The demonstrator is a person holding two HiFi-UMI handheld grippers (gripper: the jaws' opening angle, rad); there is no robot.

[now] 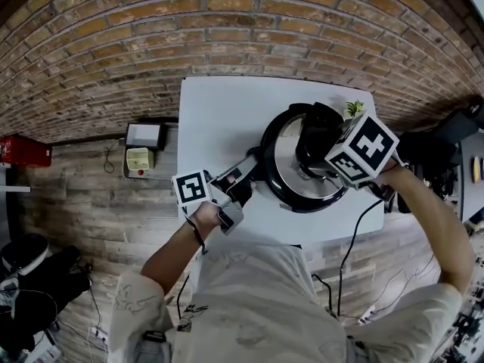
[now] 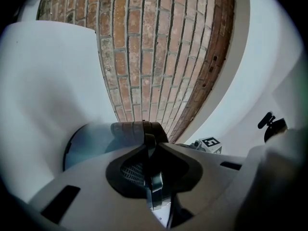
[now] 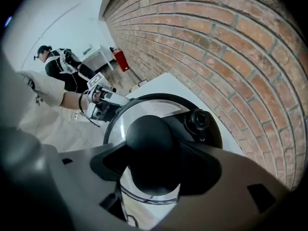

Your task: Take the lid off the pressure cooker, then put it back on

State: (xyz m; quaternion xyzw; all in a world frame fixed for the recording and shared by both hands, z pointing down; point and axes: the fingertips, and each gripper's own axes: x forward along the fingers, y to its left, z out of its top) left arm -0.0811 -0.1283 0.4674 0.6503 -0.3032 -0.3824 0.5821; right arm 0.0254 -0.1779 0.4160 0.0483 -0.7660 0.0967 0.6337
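The pressure cooker [image 1: 291, 169] stands on a white table [image 1: 219, 112], its steel lid [image 3: 120, 124] in place. On the lid are a big black knob [image 3: 151, 143] and a black valve [image 3: 198, 121]. My right gripper [image 3: 156, 166] points down onto the lid, its jaws shut around the knob; in the head view its marker cube [image 1: 363, 148] hides the jaws. My left gripper [image 1: 246, 174] reaches in level from the left and is shut on the cooker's side handle [image 2: 137, 129], with the steel pot wall [image 2: 89, 138] just behind.
The table stands against a brick wall [image 1: 227, 21]. A small plant [image 1: 353, 109] sits behind the cooker. A cable [image 1: 355, 233] hangs off the table's front edge. On the floor to the left lie a white box [image 1: 144, 134] and a red case [image 1: 26, 151]. Another person [image 3: 57, 64] stands far off.
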